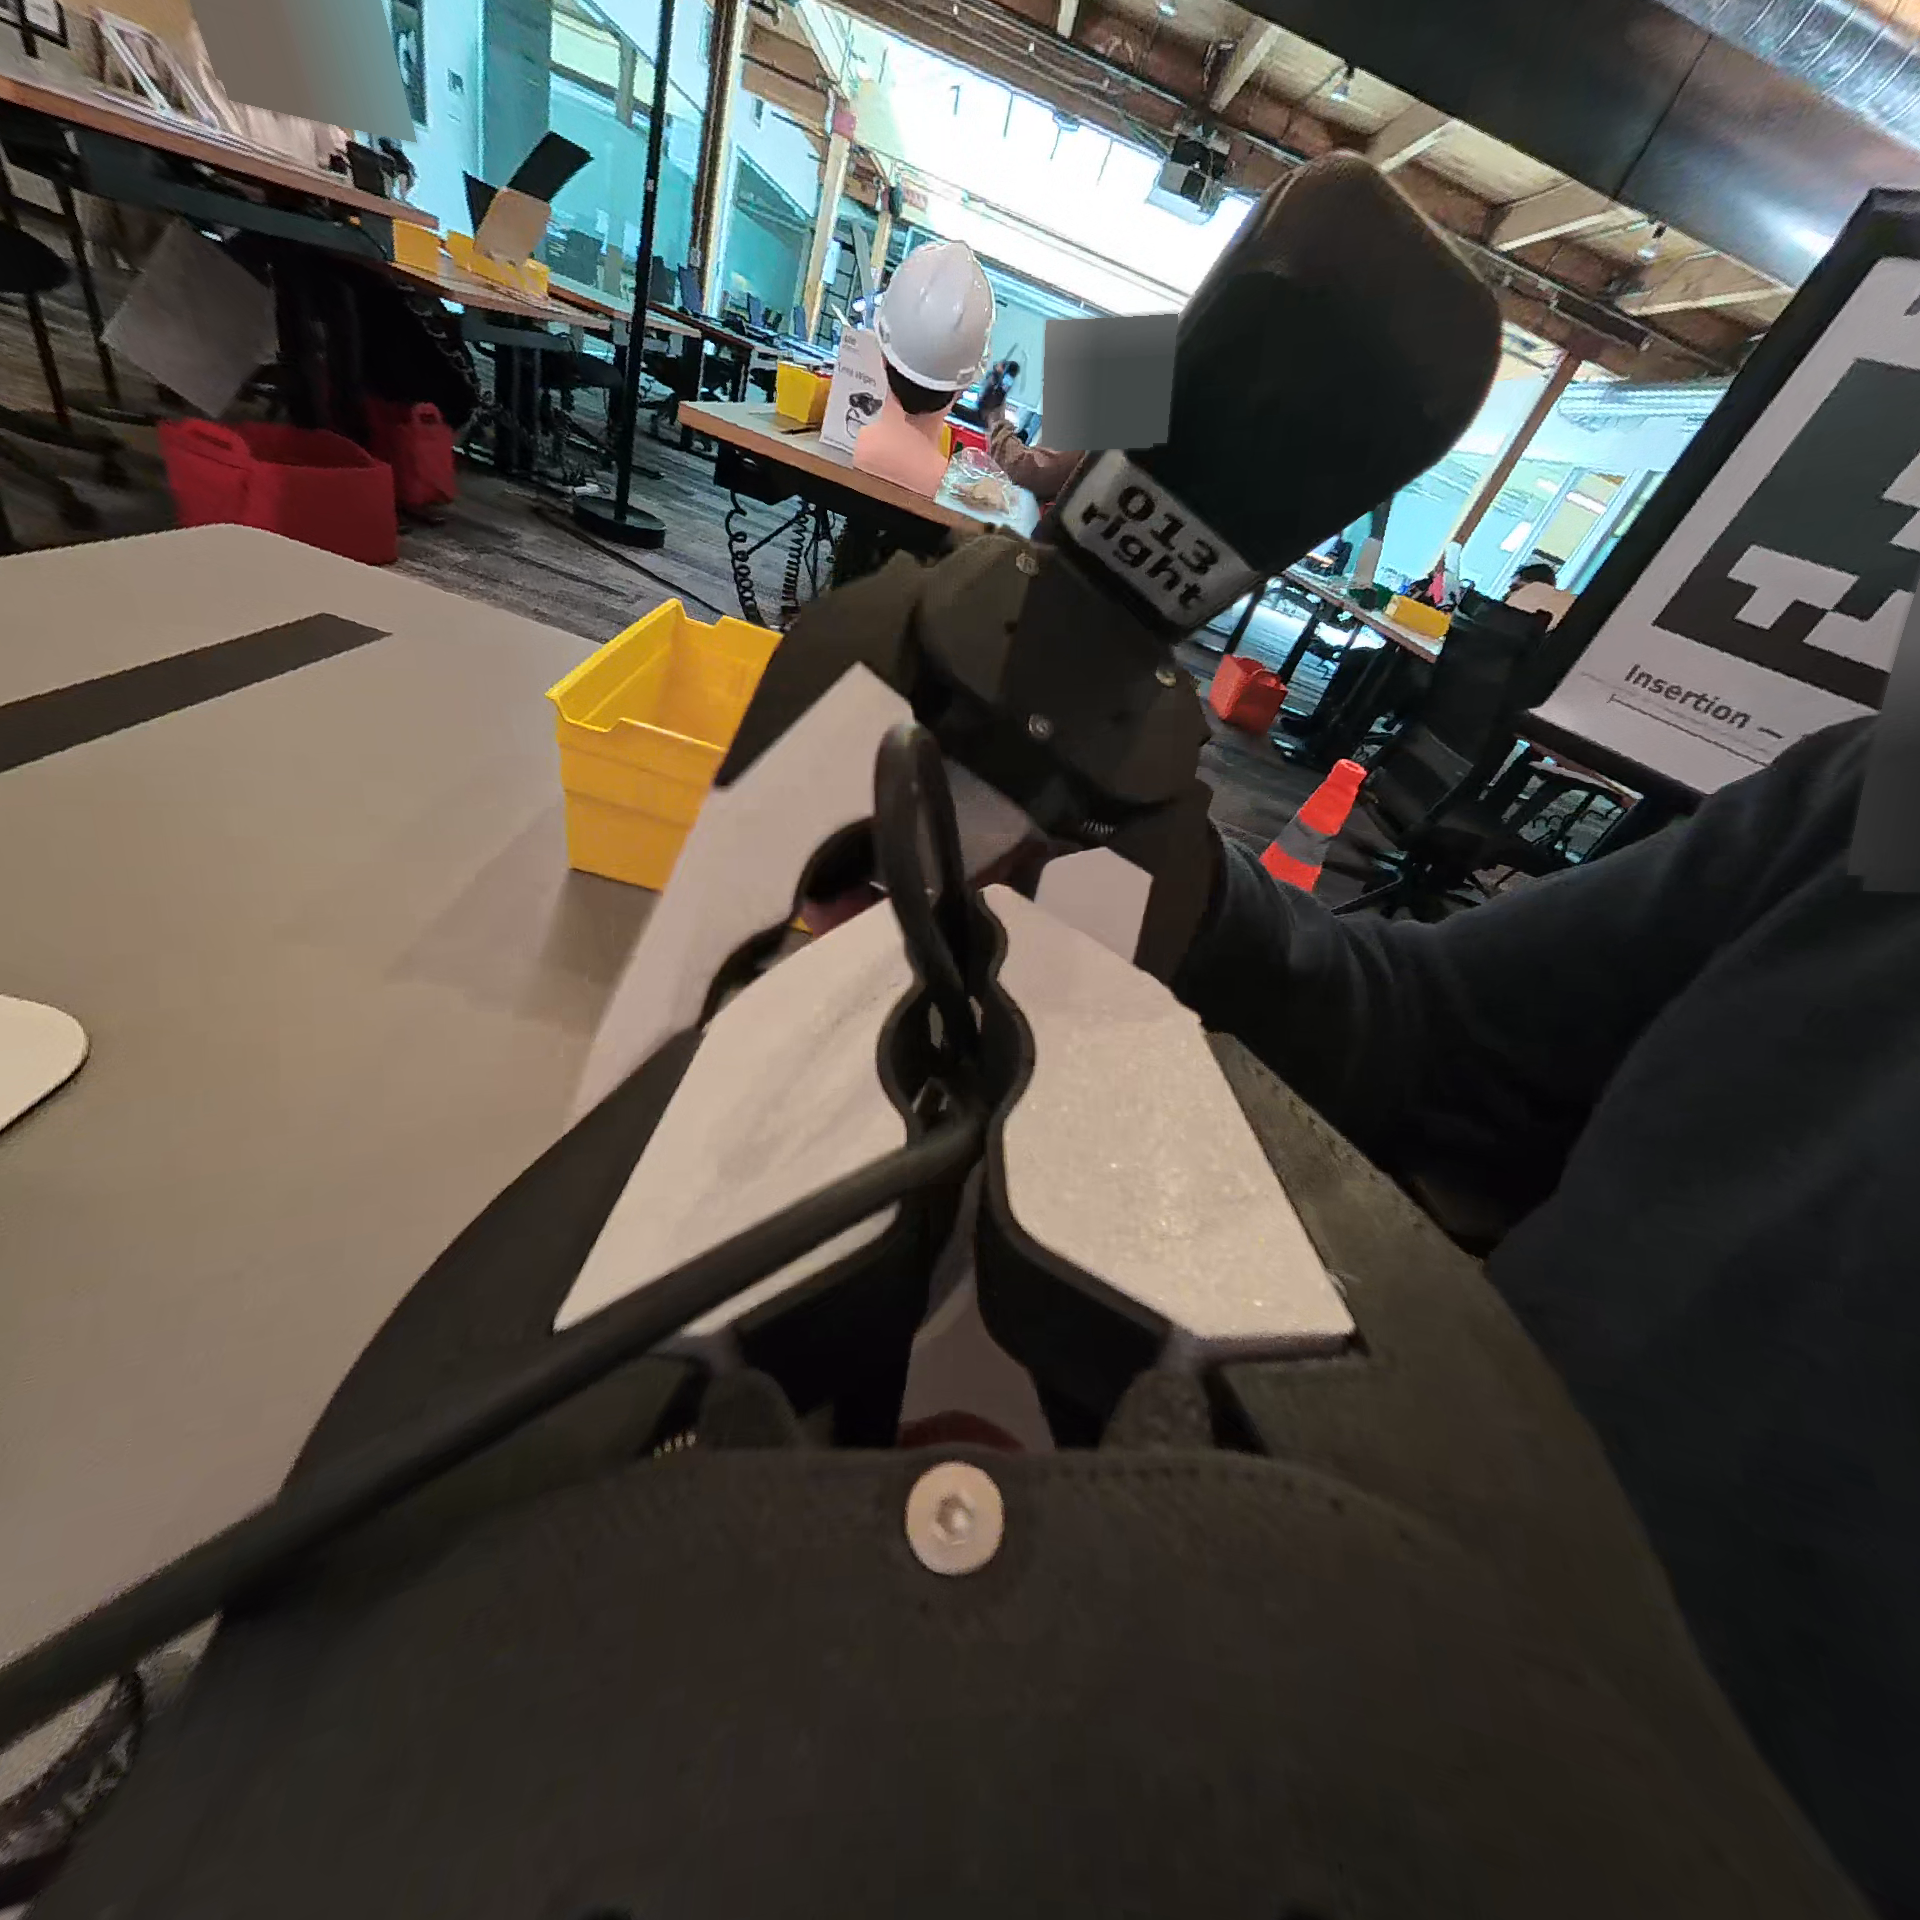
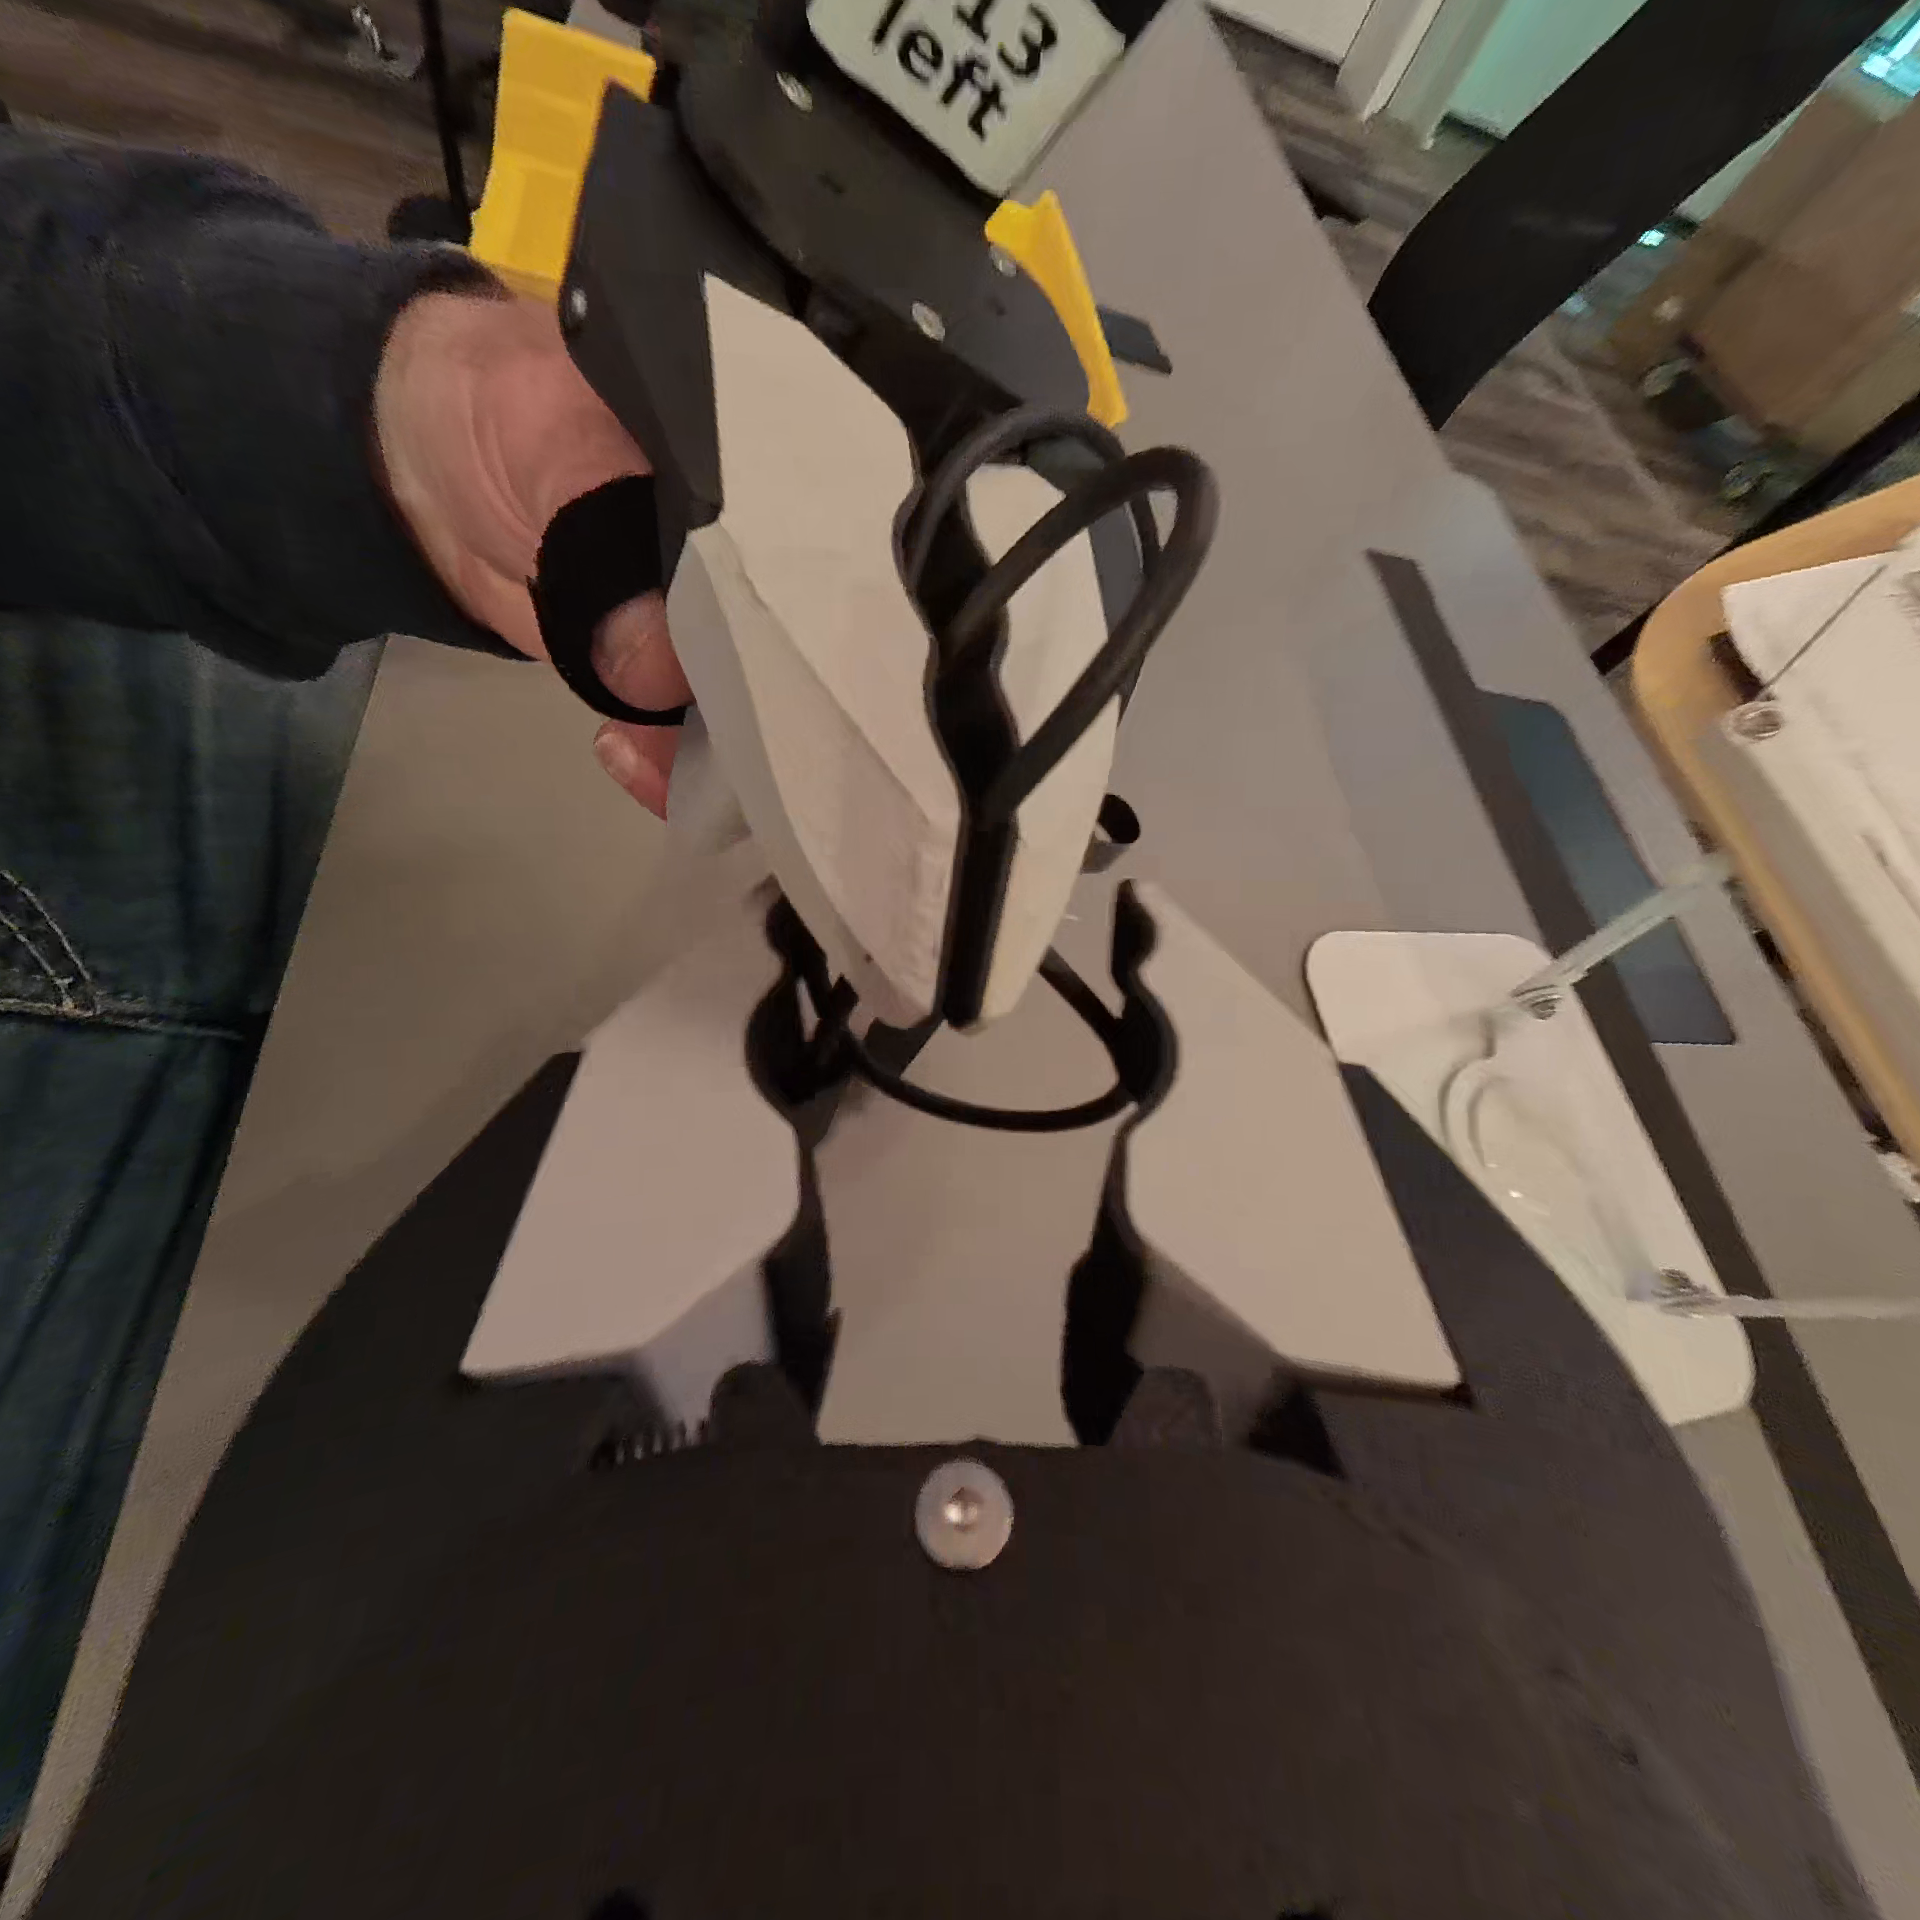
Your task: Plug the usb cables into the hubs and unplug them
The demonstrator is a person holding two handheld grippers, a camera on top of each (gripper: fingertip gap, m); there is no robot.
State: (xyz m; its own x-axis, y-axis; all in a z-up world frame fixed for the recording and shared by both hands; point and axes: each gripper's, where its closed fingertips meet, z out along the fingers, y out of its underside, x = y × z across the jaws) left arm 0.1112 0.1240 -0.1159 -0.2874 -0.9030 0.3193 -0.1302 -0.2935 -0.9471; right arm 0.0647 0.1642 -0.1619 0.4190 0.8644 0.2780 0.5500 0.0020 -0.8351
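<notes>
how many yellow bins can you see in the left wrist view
4, maybe more hidden. One yellow bin sits near on the grey table; a row on the far left bench; one by the hard hat; one on a far right table.

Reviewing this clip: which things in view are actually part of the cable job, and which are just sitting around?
In use:
- black cable, clamped in the closed left gripper
- right gripper, open, its fingers around a cable loop
- white plate with clear cables on the grey table

Lying about:
- yellow bin
- orange cone
- white hard hat
</notes>
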